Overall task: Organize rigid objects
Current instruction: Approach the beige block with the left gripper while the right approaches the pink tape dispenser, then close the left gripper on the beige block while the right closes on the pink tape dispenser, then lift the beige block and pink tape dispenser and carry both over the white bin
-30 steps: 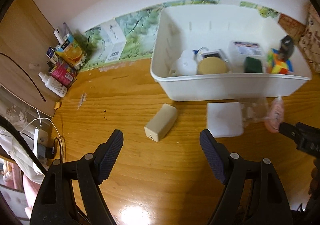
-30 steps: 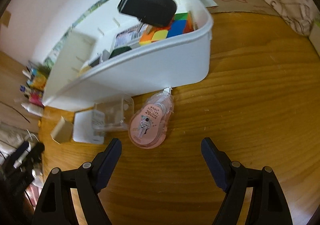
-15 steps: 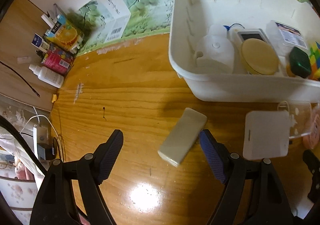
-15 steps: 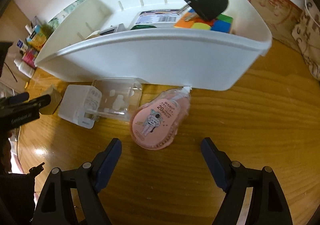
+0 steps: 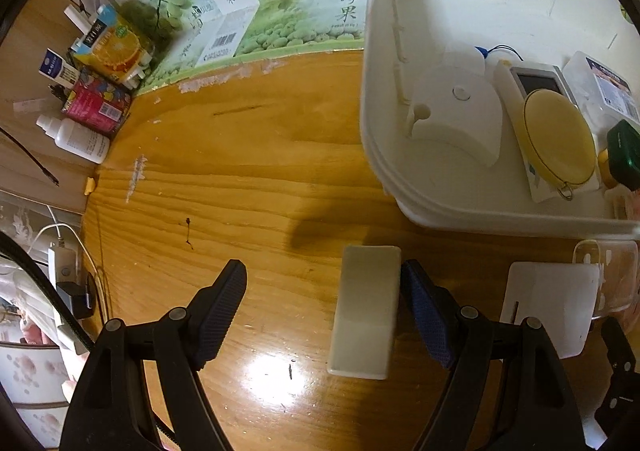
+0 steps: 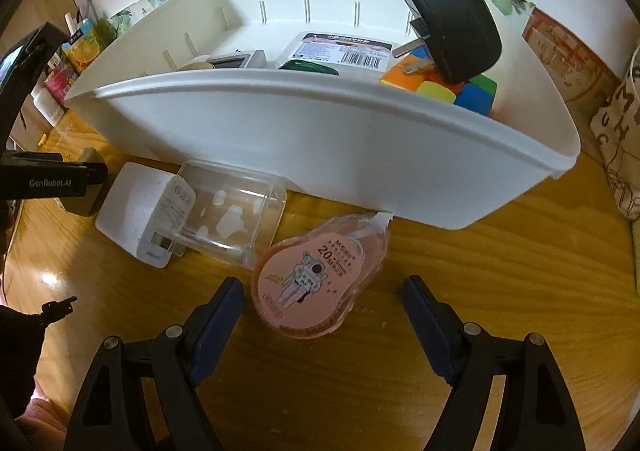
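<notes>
My left gripper [image 5: 322, 279] stands wide open around the cream block [image 5: 366, 307], which lies on the wooden table [image 5: 224, 171] just near of the white bin [image 5: 400, 187], close against my right-hand pad [image 5: 420, 303]. It looks rigid, light and smooth, so I'd pinch its long flat sides mid-length. My right gripper [image 6: 322, 297], also wide and empty, hovers over the pink tape dispenser [image 6: 312, 283]: a slick, rounded shell, best squeezed across its flanks.
</notes>
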`<move>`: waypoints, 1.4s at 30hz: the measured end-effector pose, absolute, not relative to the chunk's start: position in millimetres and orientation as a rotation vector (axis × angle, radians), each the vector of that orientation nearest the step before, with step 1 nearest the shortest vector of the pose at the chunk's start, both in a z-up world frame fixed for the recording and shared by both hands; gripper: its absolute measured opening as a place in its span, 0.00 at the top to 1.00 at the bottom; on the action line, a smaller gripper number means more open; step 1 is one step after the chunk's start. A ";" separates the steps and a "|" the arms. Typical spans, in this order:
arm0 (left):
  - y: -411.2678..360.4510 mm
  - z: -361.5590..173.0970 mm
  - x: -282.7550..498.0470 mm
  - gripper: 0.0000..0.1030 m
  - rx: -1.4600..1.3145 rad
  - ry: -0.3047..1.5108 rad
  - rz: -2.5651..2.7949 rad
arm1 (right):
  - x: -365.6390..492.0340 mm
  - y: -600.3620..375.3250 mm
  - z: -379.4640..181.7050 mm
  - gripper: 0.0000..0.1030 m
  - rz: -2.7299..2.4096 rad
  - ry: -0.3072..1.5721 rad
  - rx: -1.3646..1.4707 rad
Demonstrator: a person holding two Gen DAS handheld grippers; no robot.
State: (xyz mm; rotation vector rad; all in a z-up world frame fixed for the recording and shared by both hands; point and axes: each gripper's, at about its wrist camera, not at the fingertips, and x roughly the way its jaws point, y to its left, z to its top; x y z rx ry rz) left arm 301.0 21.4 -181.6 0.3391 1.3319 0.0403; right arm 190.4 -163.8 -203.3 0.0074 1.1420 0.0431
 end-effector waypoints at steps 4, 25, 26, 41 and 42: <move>24.3 -183.4 303.4 0.21 0.288 1.357 0.030 | 191.1 -162.9 -202.8 0.29 0.038 1.127 -0.023; 31.9 -183.6 299.2 0.71 0.144 1.388 0.005 | 187.3 -164.9 -199.4 0.37 0.098 1.126 0.019; 32.8 -183.5 297.4 0.71 0.137 1.391 0.006 | 186.4 -164.6 -198.9 0.37 0.102 1.127 0.022; 40.6 -161.4 252.3 0.73 0.068 1.350 0.015 | 162.0 -157.0 -180.6 0.37 0.150 1.077 0.007; 40.7 -158.5 248.0 0.73 0.062 1.344 0.014 | 158.7 -155.4 -177.0 0.37 0.153 1.067 0.002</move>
